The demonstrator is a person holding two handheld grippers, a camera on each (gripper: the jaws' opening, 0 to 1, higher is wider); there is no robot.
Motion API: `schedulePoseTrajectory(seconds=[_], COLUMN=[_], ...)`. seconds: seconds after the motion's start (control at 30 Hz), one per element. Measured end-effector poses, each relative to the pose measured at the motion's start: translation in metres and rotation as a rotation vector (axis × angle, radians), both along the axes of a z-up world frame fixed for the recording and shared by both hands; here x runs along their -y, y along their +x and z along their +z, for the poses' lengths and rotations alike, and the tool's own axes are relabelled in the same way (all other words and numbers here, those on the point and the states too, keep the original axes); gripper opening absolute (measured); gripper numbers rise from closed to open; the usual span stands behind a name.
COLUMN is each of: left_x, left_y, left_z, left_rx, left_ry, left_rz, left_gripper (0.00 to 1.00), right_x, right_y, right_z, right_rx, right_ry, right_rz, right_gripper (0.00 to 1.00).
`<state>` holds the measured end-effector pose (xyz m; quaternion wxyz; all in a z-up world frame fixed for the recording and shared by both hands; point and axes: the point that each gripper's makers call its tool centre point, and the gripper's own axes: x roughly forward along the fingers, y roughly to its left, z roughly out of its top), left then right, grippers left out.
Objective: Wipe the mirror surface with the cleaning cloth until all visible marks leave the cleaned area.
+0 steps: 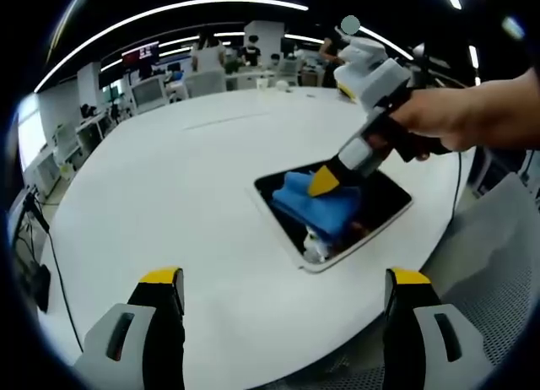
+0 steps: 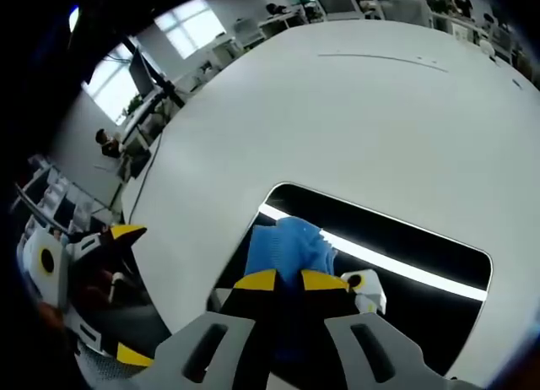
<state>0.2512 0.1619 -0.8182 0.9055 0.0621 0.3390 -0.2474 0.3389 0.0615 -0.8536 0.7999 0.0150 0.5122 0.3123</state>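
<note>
- Your left gripper [image 1: 278,293] hovers above the near edge of the round white table [image 1: 169,179], its jaws spread wide and holding nothing; bare tabletop runs out to your left and ahead.
- The mirror [image 1: 384,206] lies flat near the table's right-hand edge, its white frame just inside the rim.
- Your right gripper [image 2: 288,280], jaws clamped on the blue cleaning cloth [image 2: 287,246], presses the cloth onto the mirror's [image 2: 422,246] dark glass, near the frame's rounded corner.
- In the right gripper view, glass lies open to the right of the cloth, a ceiling light's bright streak reflected across it.
</note>
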Motion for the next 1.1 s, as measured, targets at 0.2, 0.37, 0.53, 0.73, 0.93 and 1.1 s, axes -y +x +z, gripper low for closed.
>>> schedulePoseTrajectory(seconds=[0.2, 0.37, 0.53, 0.73, 0.93, 1.1], left_x=[0.0, 0.0, 0.001, 0.003, 0.004, 0.003], left_y=[0.001, 0.001, 0.001, 0.0, 0.0, 0.0], left_z=[0.0, 0.001, 0.001, 0.002, 0.002, 0.002], left_rx=[0.001, 0.002, 0.006, 0.009, 0.007, 0.003], left_ry=[-0.007, -0.01, -0.018, -0.021, -0.024, -0.024], left_rz=[0.005, 0.004, 0.005, -0.005, -0.008, -0.001], left_gripper=[0.99, 0.99, 0.99, 0.99, 0.99, 0.99], right_x=[0.009, 0.017, 0.029, 0.044, 0.056, 0.066], right_y=[-0.001, -0.002, -0.002, -0.003, -0.003, -0.003], right_z=[0.0, 0.0, 0.0, 0.0, 0.0, 0.0], right_rx=[0.003, 0.008, 0.001, 0.0, -0.003, -0.007], right_ry=[0.002, 0.001, 0.01, 0.004, 0.008, 0.01], right_rz=[0.0, -0.001, -0.018, -0.029, -0.036, -0.046], right_gripper=[0.03, 0.03, 0.03, 0.03, 0.03, 0.03])
